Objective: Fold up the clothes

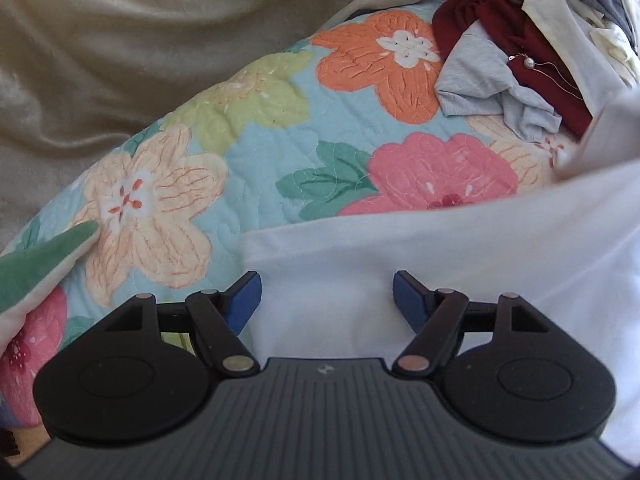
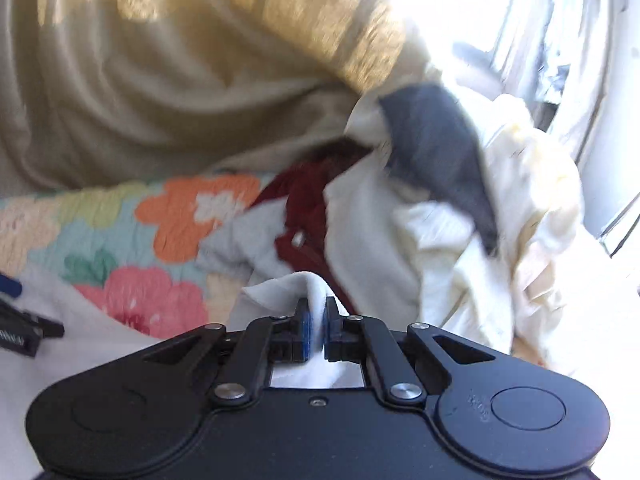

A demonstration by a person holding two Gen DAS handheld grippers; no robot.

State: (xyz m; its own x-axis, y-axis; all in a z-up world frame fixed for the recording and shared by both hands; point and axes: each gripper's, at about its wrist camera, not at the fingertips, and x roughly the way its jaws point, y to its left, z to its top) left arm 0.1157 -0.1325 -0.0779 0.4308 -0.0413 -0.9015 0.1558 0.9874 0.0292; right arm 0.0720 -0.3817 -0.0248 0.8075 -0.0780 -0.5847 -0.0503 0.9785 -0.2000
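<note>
Quilt [image 1: 256, 168]: stitched cotton, puckered, matt. White garment [image 1: 460, 248]: smooth soft knit, matt. Beige drape [image 1: 120, 40]: cloth with a faint sheen. Left tool [image 1: 326, 300]: matt black plastic, ribbed blue pads [image 1: 242, 304], dull metal rivets. Grey top [image 1: 480, 80]: fine jersey. Red garment [image 1: 532, 44]: matt cloth

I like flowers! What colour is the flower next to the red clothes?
Orange, with a white middle: the flower on the quilt. Left wrist view shows it best.

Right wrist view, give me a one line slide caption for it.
Right tool shut on a fold of white garment, above a floral quilt and a pile of unfolded clothes.
</note>
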